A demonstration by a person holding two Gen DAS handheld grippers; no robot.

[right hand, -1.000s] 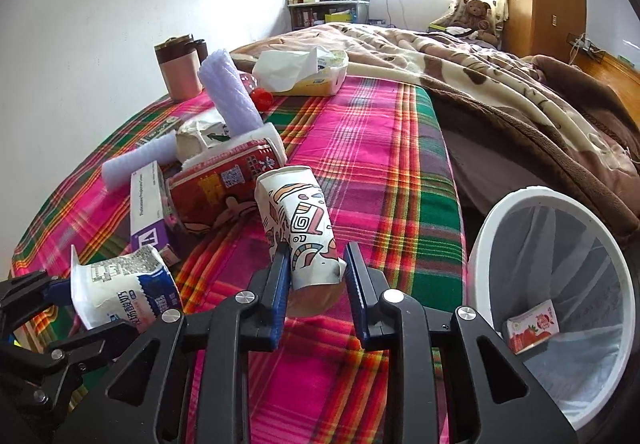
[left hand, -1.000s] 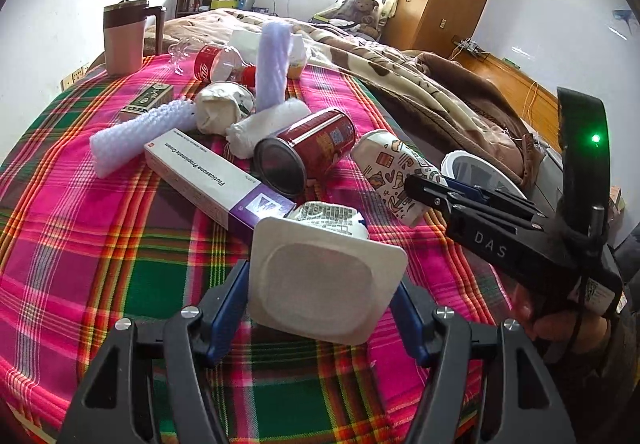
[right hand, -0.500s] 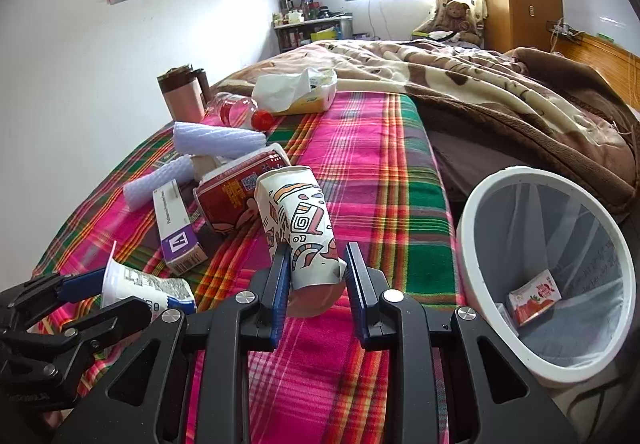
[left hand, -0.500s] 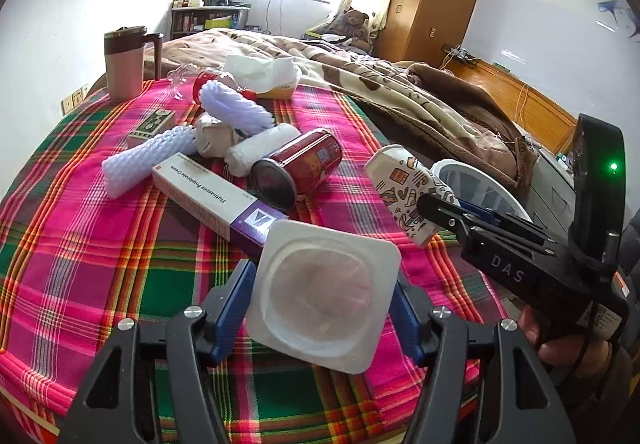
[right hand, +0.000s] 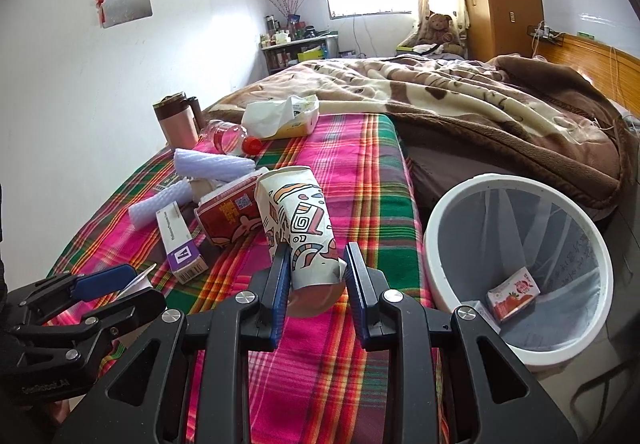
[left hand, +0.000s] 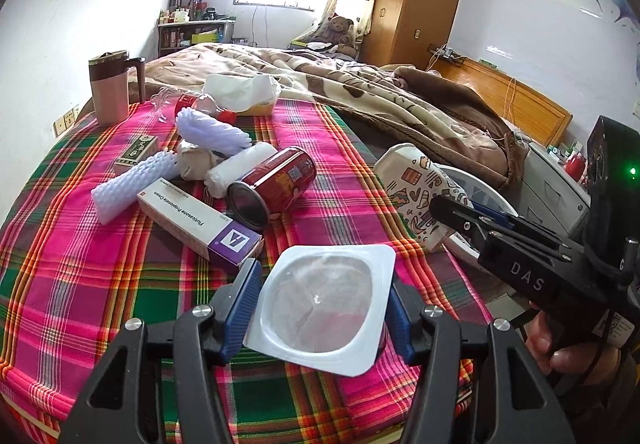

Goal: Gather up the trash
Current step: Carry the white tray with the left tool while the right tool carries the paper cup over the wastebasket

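Note:
My left gripper [left hand: 320, 308] is shut on a white yogurt cup [left hand: 320, 308], held above the plaid table with its bottom facing the camera. My right gripper [right hand: 314, 276] is shut on a patterned paper cup [right hand: 298, 228], lifted above the table near its right edge; it also shows in the left wrist view [left hand: 416, 191]. A white trash bin [right hand: 516, 272] stands on the floor to the right of the table and holds a small red carton [right hand: 514, 294]. The left gripper shows at the lower left of the right wrist view [right hand: 116, 284].
On the plaid tablecloth [left hand: 80, 264] lie a red can [left hand: 276, 183], a white and purple box [left hand: 196, 224], foam rolls [left hand: 132, 185], a crushed bottle [left hand: 192, 103], a tissue pack [left hand: 240, 91] and a pink mug [left hand: 110, 87]. A bed with a brown blanket [right hand: 480, 103] lies beyond.
Both grippers have risen and drawn back from the table with their cups. The purple foam roll has tipped from upright to lying down. The bin shows more fully on the right.

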